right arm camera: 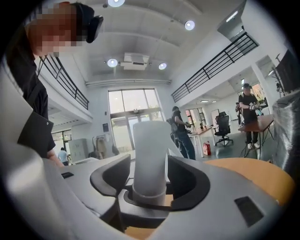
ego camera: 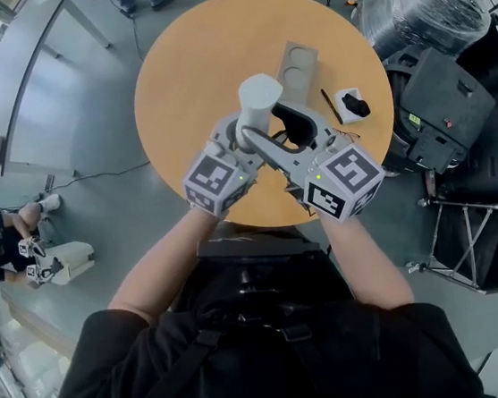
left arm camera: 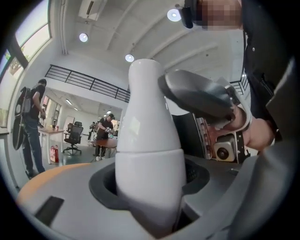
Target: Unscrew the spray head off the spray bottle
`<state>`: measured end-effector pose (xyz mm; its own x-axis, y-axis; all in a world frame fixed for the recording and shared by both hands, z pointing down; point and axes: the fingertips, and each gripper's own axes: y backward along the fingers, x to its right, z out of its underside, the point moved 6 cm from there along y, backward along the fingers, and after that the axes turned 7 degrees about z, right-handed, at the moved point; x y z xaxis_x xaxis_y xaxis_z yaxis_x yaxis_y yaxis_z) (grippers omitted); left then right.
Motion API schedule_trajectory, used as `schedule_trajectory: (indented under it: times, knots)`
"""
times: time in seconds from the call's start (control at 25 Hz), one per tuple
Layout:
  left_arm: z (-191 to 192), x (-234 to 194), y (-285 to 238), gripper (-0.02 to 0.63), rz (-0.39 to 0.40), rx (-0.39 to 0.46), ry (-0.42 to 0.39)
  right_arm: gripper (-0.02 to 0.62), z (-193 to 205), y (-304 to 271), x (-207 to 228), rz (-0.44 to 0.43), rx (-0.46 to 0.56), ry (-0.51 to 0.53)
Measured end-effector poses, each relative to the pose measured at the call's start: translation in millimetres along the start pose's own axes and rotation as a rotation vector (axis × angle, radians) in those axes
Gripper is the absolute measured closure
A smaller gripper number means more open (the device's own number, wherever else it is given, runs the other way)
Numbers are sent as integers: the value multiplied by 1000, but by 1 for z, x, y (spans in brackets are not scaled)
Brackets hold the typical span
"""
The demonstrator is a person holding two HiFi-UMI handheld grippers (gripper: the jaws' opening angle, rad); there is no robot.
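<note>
Spray bottle (ego camera: 260, 102), head view: white, upright over the near half of the round orange worktop (ego camera: 179, 67), top turned towards the camera, base hidden behind the jaws; caught between both grippers, left gripper (ego camera: 241, 145) reaching in from the lower left, right gripper (ego camera: 270, 132) from the lower right, the two crossing at the bottle; farther back on the worktop, well apart from the bottle: grey tray (ego camera: 297, 63) with two round hollows, thin black stick (ego camera: 331, 106) and, just beside it, a small white and black object (ego camera: 352, 104).

Left gripper view: jaws set wide and pinching the broad lower body of the bottle (left arm camera: 147, 154), black pads (left arm camera: 101, 190) hard against both its sides; seam round the body just above the pads, tapering upper part above that; one grey jaw of the right gripper close beside that upper part, on its right; strip of orange worktop (left arm camera: 42, 178) low at the left.

Right gripper view: jaws about half spread and pinching the spray head (right arm camera: 150, 150), a pale upright cylinder with a collar at its foot; black pads (right arm camera: 110, 180) snug against either side; grey parts of the left gripper just under the collar; worktop (right arm camera: 253, 173) beyond at the right and showing again beneath; far behind, a bright hall with people at desks.
</note>
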<state>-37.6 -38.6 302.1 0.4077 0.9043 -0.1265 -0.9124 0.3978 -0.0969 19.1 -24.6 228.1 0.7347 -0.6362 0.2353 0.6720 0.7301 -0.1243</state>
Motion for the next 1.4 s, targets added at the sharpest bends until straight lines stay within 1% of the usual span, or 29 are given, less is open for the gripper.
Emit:
schedule_trajectory:
  times: [0.08,0.16,0.24,0.36,0.44,0.52,0.56,0.64,0.76,0.84,0.92,1.0,1.12,1.16,1.2,1.24,1.32,1.4]
  knots:
    - [0,1,0,313,-15,-8,-6,339,0,-4,-2,21,-11,27]
    - [0,-1,0,313,-32,-22,-14,347,-1,-7,-1,20,-15,30]
    - [1,-2,0,313,-65,-47,-37,348,0,-8,0,18,-29,33]
    - [2,-4,-1,312,-136,-76,-97,348,2,-12,2,32,-48,19]
    - [-1,-3,-1,312,-173,-78,-147,349,3,-17,1,39,-57,0]
    - [-5,-2,0,319,-177,-68,-177,348,3,-23,-3,38,-65,15]
    - [-6,-2,0,320,-167,-59,-182,350,2,-24,-5,30,-66,28]
    - [-8,-2,0,330,-129,-49,-187,353,0,-23,-5,-7,-67,38]
    - [-10,-1,0,339,-62,-45,-211,362,-1,-18,-5,-91,-78,36]
    - [-9,0,3,341,3,-43,-205,374,-1,-18,-7,-145,-98,53]
    - [-5,3,6,341,117,-32,-157,376,-3,-19,-10,-222,-128,82]
    - [-5,9,9,341,249,-15,-117,376,-6,-17,-12,-336,-147,118]
    - [-11,26,10,339,453,4,-107,374,-8,-4,-17,-527,-146,183]
    - [-13,31,11,337,515,6,-102,373,-9,0,-18,-577,-135,189]
    - [-14,35,12,337,555,6,-99,371,-9,3,-18,-606,-124,181]
    - [-15,35,12,335,564,7,-97,368,-10,3,-17,-608,-114,163]
    - [-17,30,11,331,517,27,-86,353,-11,-1,-14,-556,-107,129]
    - [-19,20,10,332,439,57,-67,282,-11,-6,-11,-492,-117,105]
